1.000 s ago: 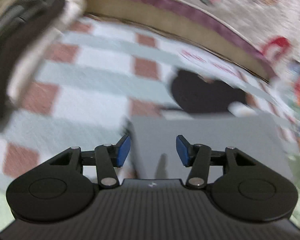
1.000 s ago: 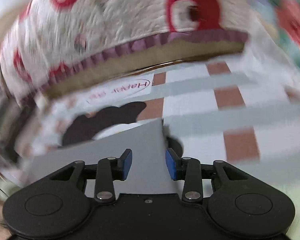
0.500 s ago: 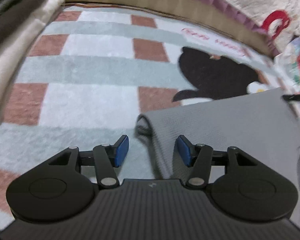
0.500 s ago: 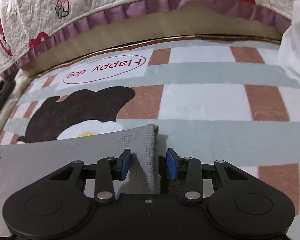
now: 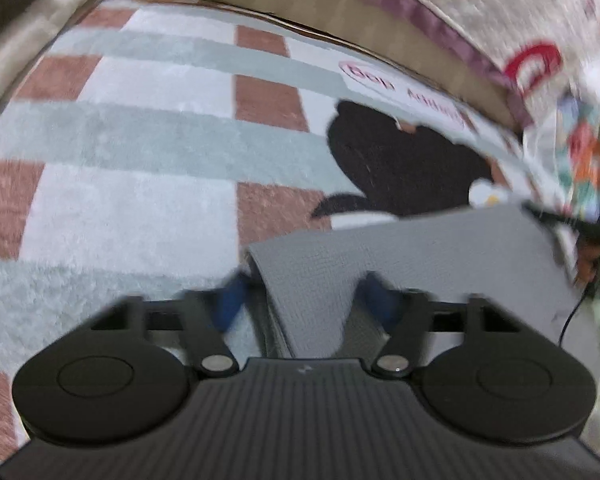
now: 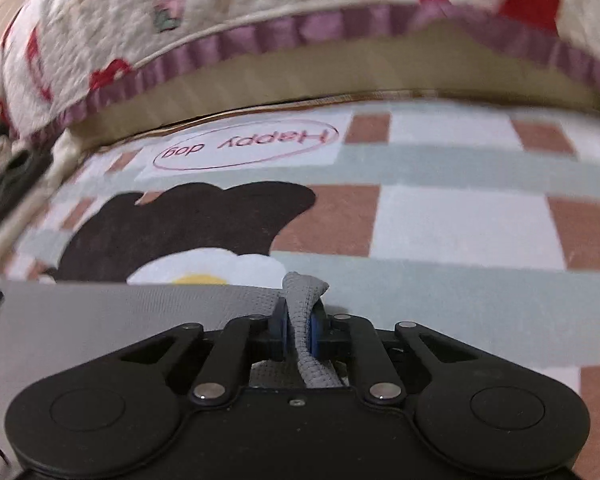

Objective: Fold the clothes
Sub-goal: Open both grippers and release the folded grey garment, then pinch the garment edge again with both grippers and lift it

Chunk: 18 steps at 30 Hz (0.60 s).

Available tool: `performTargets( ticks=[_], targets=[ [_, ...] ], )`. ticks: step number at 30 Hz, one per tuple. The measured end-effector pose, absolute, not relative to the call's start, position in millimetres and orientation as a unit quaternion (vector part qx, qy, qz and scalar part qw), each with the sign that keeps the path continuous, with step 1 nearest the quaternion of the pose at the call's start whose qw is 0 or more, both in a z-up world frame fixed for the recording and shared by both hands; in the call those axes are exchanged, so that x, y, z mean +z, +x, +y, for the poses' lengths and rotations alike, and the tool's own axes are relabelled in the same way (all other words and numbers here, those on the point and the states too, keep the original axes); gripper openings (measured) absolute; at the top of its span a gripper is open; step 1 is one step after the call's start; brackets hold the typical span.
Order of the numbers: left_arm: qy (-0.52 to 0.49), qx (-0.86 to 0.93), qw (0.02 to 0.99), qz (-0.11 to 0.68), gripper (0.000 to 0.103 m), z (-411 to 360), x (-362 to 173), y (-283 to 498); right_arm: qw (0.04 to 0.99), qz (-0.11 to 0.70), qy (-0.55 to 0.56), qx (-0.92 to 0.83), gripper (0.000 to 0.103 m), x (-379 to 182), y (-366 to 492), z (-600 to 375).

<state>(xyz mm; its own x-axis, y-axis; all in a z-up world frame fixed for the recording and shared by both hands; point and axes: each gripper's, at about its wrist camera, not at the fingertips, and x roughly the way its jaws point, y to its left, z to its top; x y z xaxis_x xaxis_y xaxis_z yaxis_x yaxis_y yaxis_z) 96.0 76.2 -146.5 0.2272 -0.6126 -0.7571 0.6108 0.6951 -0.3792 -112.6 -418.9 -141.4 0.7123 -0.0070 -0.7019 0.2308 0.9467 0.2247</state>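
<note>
Grey cloth (image 5: 416,256) lies flat on the checked rug (image 5: 140,200), on the near side of the black dog print (image 5: 404,164), stretched between both grippers so its long side runs left-right, parallel to the bed edge behind the dog. The right gripper (image 6: 300,326) is clenched on the corner, fabric bunched up between the blue pads and the jaws closing. The left gripper (image 5: 304,300) is closing around the opposite corner; it's blurry, the pads don't look pressed on the cloth yet. I'd guess each corner gets pinched so the whole edge lifts evenly for a fold
</note>
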Motion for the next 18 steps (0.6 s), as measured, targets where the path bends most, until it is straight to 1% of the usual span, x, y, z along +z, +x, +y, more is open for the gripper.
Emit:
performTargets(
  ticks=[1,4,5,8,9,11,15,18],
  targets=[
    [0.018,-0.4,0.778,0.484,0.016,71,-146,90,0.916,0.369,0.139,-0.076,0.009,-140,-114,-415],
    [0.086,-0.406,0.809,0.417,0.013,62,-131,66,0.924,0.346,0.126,-0.107,0.009,-130,-117,-410],
    [0.088,-0.408,0.821,0.389,0.013,61,-121,60,0.927,0.339,0.119,-0.112,0.008,-126,-117,-408],
    [0.038,-0.383,0.841,0.381,0.012,65,-99,67,0.937,0.316,0.09,-0.114,0.008,-105,-117,-403],
    [0.034,-0.376,0.847,0.375,0.012,64,-93,69,0.941,0.307,0.084,-0.115,0.008,-97,-116,-402],
    [0.059,-0.361,0.864,0.347,0.012,54,-82,71,0.946,0.29,0.071,-0.122,0.007,-82,-111,-407],
    [0.033,-0.352,0.875,0.331,0.012,44,-59,111,0.954,0.263,0.059,-0.131,0.007,-51,-82,-429],
    [0.032,-0.342,0.892,0.293,0.013,27,-45,157,0.96,0.24,0.041,-0.14,0.007,-31,-41,-447]
  ],
)
